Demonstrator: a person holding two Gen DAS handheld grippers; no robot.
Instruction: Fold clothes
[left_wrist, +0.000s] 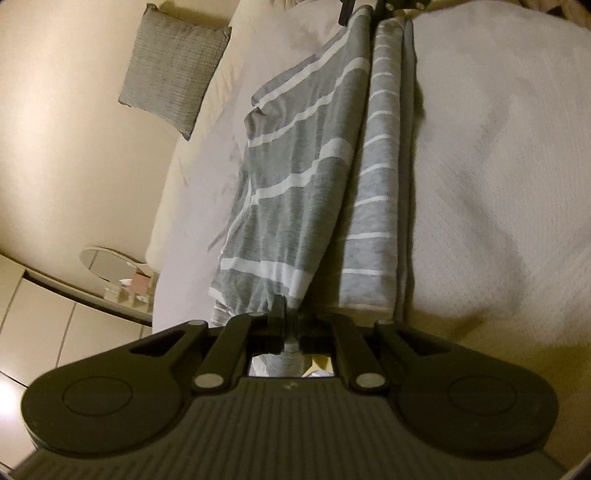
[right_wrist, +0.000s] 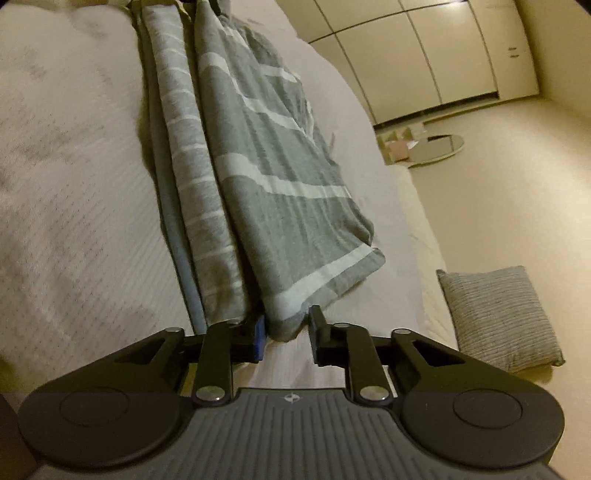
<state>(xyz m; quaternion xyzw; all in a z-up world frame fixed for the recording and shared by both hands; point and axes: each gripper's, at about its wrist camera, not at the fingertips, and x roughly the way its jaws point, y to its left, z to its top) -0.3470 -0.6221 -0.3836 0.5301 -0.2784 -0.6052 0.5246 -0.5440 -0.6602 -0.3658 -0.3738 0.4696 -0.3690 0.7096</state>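
Shirt (left_wrist: 295, 177), grey with white stripes, lies stretched lengthwise on the bed (left_wrist: 498, 166), partly folded; one flap raised over a flat layer beside it. Left gripper (left_wrist: 290, 328) has its fingers (left_wrist: 279, 314) closed on the shirt's near edge, cloth bunched between them. Right gripper (right_wrist: 286, 332) at the opposite end of the shirt (right_wrist: 266, 166), fingers (right_wrist: 258, 334) spread apart, hem corner sitting between them, not pinched. Bed cover (right_wrist: 74, 184) pale, textured. Grey pillow (left_wrist: 173, 70) stands against the wall, past the bed edge. Round mirror (right_wrist: 437, 146) and small boxes (right_wrist: 397, 146) nearby. Wardrobe doors (right_wrist: 424, 55) far off.
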